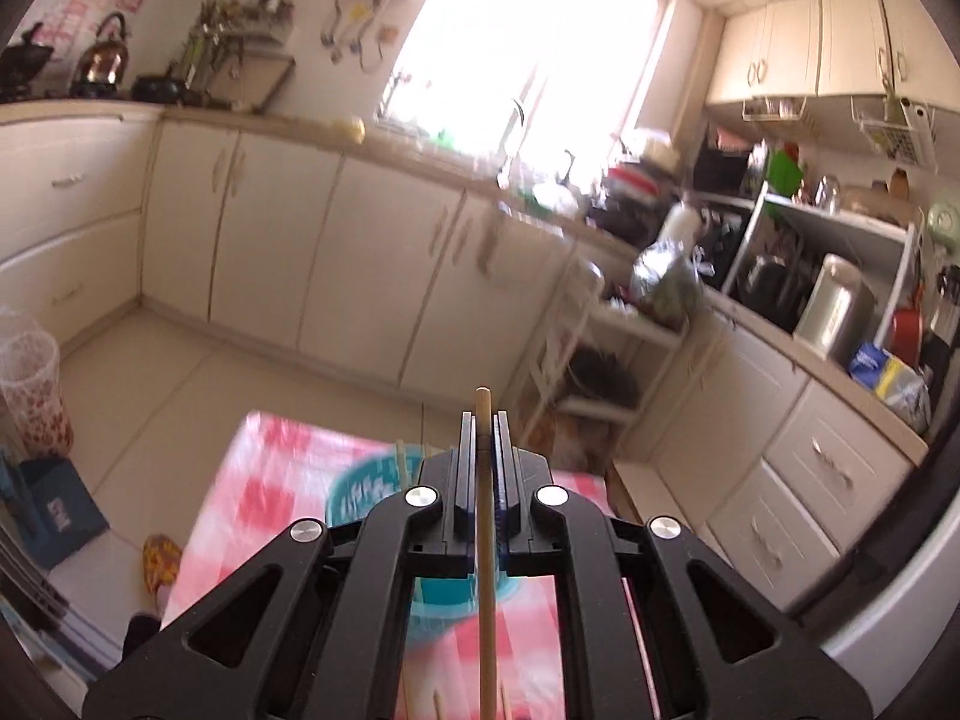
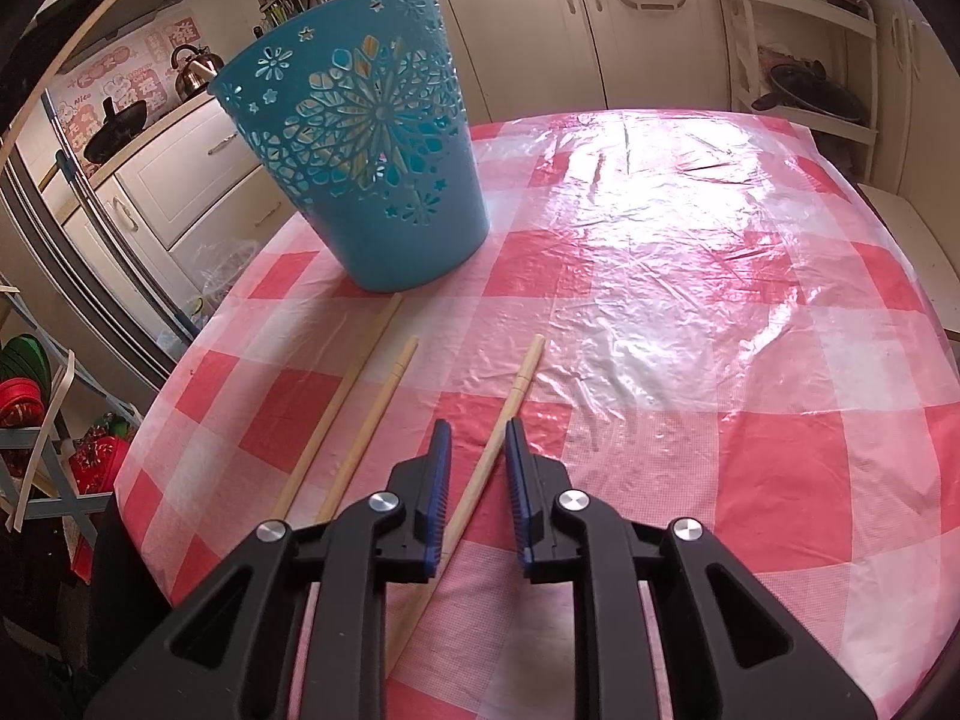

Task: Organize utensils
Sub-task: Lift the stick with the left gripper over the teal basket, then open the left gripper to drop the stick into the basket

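Note:
My left gripper point(image 1: 483, 420) is shut on a wooden chopstick point(image 1: 485, 570) and holds it upright, high above the table, over the blue basket point(image 1: 360, 489). In the right wrist view the blue perforated basket point(image 2: 366, 150) stands at the table's far left, with chopsticks showing through its holes. Three wooden chopsticks lie on the cloth: the left chopstick point(image 2: 342, 402), the middle chopstick point(image 2: 375, 420), the right chopstick point(image 2: 480, 468). My right gripper point(image 2: 477, 429) is open, low over the table, its fingers on either side of the right chopstick.
The table has a red and white checked cloth point(image 2: 690, 312) under clear plastic. Cream kitchen cabinets point(image 1: 372, 252) run along the far walls. A white shelf rack point(image 2: 804, 60) with a pan stands beyond the table's far right edge. A chair point(image 2: 42, 420) sits at the left.

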A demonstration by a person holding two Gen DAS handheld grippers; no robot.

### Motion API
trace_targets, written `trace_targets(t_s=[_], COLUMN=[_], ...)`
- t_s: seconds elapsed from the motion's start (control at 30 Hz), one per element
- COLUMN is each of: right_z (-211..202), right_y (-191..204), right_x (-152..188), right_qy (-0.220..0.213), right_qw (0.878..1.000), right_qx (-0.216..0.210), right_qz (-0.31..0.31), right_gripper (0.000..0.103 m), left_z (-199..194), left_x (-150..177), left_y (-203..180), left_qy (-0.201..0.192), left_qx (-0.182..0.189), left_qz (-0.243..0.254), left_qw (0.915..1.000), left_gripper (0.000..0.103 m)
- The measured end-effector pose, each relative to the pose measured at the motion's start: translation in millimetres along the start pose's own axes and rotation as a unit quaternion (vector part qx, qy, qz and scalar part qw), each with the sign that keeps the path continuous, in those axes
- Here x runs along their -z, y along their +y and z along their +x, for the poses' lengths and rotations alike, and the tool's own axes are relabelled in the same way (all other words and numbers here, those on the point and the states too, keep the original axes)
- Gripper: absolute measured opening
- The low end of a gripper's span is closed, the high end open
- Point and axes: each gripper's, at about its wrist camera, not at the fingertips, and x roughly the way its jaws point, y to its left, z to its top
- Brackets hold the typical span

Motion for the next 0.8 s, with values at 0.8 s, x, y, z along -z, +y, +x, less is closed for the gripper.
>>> trace_targets(t_s=[0.8], right_z=[0.7], right_y=[3.0], right_x=[0.7], right_qy=[0.002], right_qw=[1.000], right_qx=[-0.008], right_qz=[-0.014], right_gripper=[0.029], left_z=[84.8], left_x=[9.5], left_y=[-5.7], left_qy=[-0.110], left_qx=[-0.123], left_qz=[0.048], left_qw=[0.9851], left_gripper=[0.005])
